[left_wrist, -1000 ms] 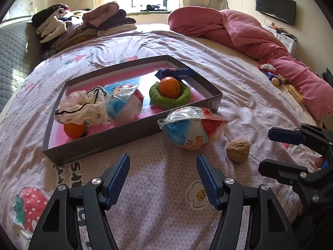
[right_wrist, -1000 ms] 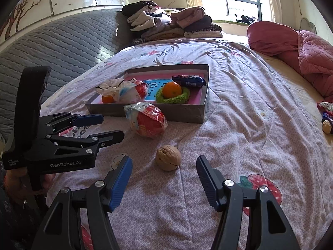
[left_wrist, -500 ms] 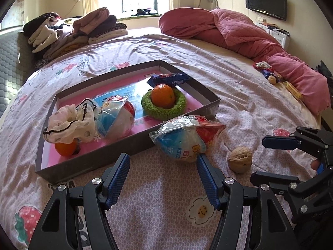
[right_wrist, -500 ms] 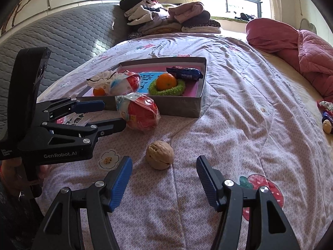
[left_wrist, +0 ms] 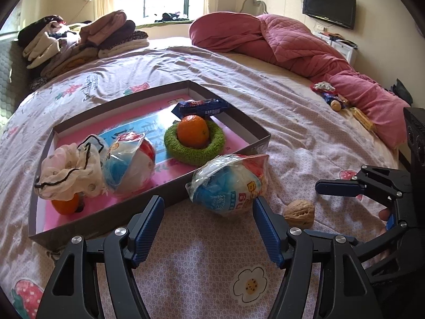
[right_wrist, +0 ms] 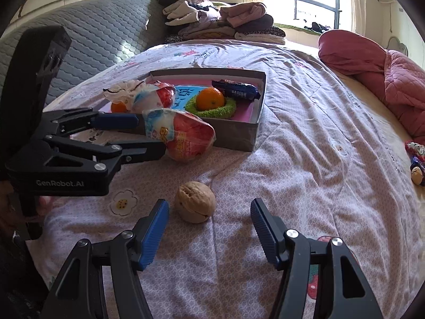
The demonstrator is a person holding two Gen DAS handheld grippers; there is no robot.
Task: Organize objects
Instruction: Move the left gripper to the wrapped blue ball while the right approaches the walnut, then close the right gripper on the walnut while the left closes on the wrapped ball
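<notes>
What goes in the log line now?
left tongs: opening, nearing wrapped ball | right tongs: open near walnut | nothing held

Things on the bed [left_wrist: 305,122], placed against the tray [left_wrist: 228,114]
In the tray: an orange [left_wrist: 192,130] inside a ring [left_wrist: 215,148], snack bar [left_wrist: 203,107] behind it; a wrapped ball [left_wrist: 228,186] touches the tray's front wall, walnut [left_wrist: 299,212] to its right

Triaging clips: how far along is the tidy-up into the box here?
Done: box already holds two oranges, green ring, snack bar, cloth, one wrapped ball.
In hand: nothing. Left hand-held gripper is opening at the second wrapped ball; right hand-held gripper is open at the walnut.
Left: both still lie on the bed.
</notes>
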